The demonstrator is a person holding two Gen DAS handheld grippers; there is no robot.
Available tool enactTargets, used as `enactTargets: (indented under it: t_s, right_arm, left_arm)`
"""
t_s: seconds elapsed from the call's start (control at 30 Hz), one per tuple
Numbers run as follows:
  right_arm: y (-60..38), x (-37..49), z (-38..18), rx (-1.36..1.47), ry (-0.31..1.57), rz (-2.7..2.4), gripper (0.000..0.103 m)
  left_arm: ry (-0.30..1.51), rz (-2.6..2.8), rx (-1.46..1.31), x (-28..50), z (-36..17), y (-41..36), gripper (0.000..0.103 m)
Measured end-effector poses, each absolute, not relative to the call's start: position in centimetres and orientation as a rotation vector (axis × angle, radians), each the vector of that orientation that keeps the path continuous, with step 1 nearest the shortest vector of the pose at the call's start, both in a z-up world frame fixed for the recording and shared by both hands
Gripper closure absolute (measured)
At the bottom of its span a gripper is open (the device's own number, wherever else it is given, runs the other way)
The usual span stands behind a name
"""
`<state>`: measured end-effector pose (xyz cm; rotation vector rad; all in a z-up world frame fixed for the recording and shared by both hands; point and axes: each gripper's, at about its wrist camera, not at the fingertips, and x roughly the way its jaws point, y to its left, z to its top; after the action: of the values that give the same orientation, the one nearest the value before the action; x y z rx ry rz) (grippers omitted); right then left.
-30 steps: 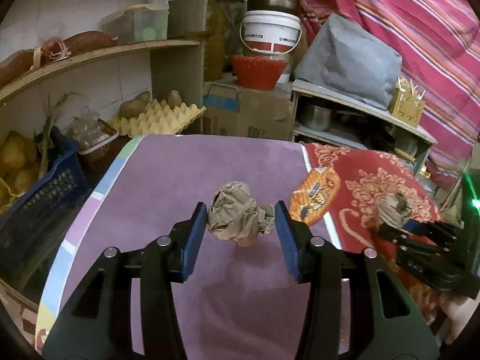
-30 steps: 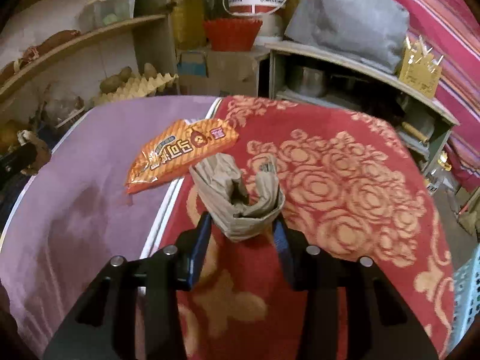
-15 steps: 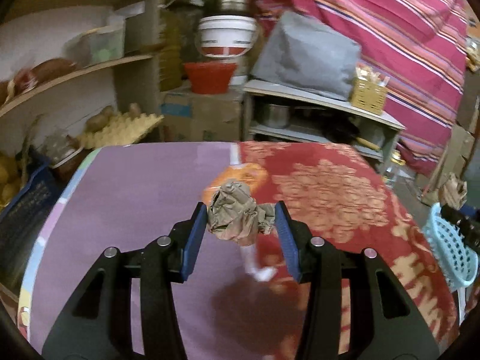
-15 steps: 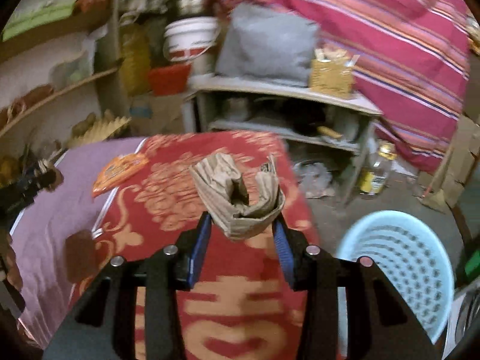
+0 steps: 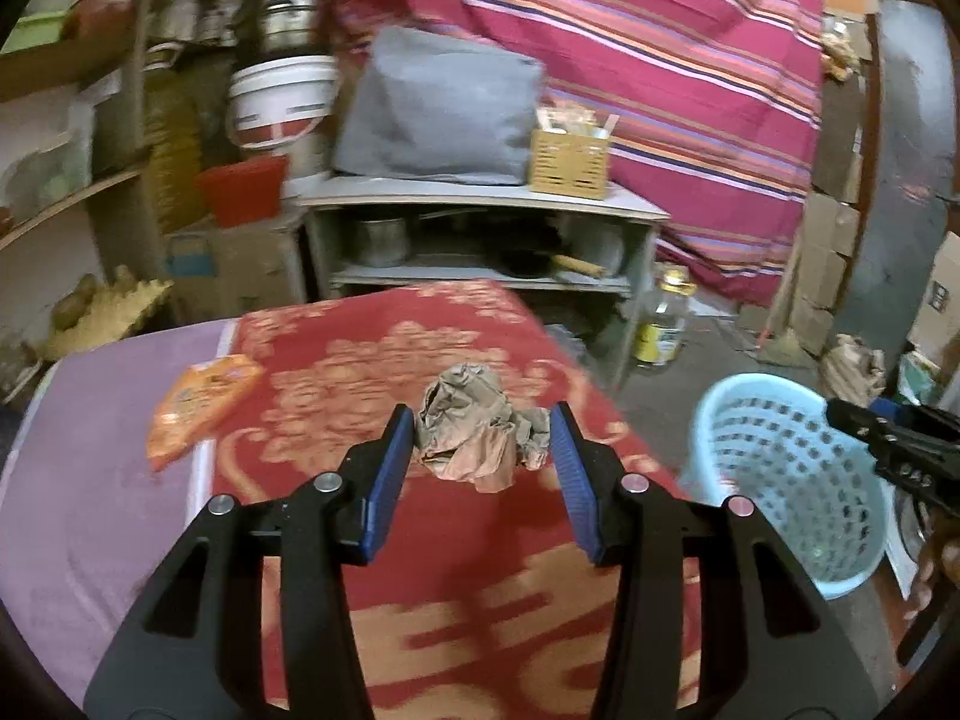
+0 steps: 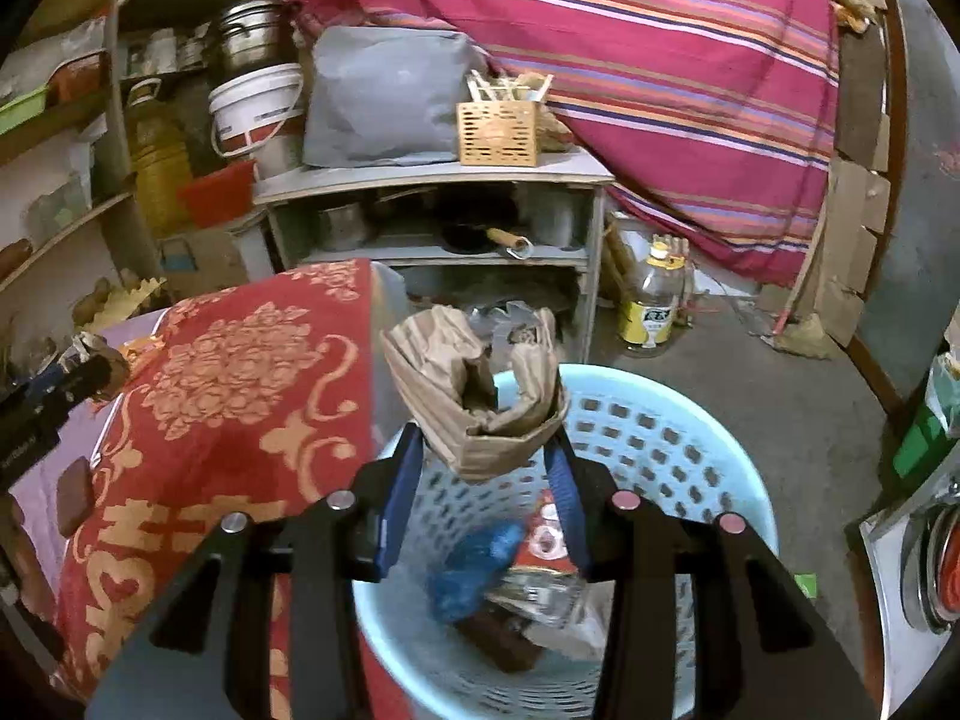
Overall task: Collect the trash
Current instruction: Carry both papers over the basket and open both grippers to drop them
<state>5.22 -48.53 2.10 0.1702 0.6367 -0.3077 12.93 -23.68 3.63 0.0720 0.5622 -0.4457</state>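
The right gripper (image 6: 487, 456), its blue pads clamped on a folded brown paper bag (image 6: 474, 390), hangs directly over a pale blue perforated basket (image 6: 690, 438) already holding wrappers. The left gripper (image 5: 483, 450) pinches a crumpled brown paper wad (image 5: 477, 441) above the red floral cloth (image 5: 384, 372), where an orange snack packet (image 5: 201, 399) lies near the cloth's left edge.

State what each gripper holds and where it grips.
Left gripper pinches a crumpled paper wad across its sides; right gripper clamps a folded paper scrap by its lower end.
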Motion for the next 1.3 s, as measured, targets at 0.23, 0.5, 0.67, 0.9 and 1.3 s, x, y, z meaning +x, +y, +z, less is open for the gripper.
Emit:
enactTargets:
  t_s: [0.23, 0.5, 0.67, 0.9, 1.3]
  right_arm:
    - [-51.5, 3.2, 1.2, 0.177, 0.652, -0.347, 0.061]
    - [-55.2, 0.3, 0.6, 0.221, 0.639, -0.391, 0.061]
    - [-56.1, -0.1, 0.2, 0.239, 0.647, -0.395, 0.061]
    - [-56.4, -0.1, 0.1, 0.243, 0.651, -0.393, 0.061]
    - [-56.3, 0.4, 0.2, 0.241, 0.658, -0.386, 0.061]
  left_arm:
    - [0.561, -0.534, 0.106, 11.0, 2.8, -30.0, 0.057]
    - [0.557, -0.607, 0.123, 9.4, 1.9, -34.9, 0.057]
    - [0.549, -0.663, 0.136, 8.7, 1.4, -37.6, 0.055]
    - [0.555, -0.701, 0.144, 8.7, 1.3, -39.5, 0.05]
    - [0.532, -0.626, 0.117, 9.0, 2.4, -37.1, 0.016]
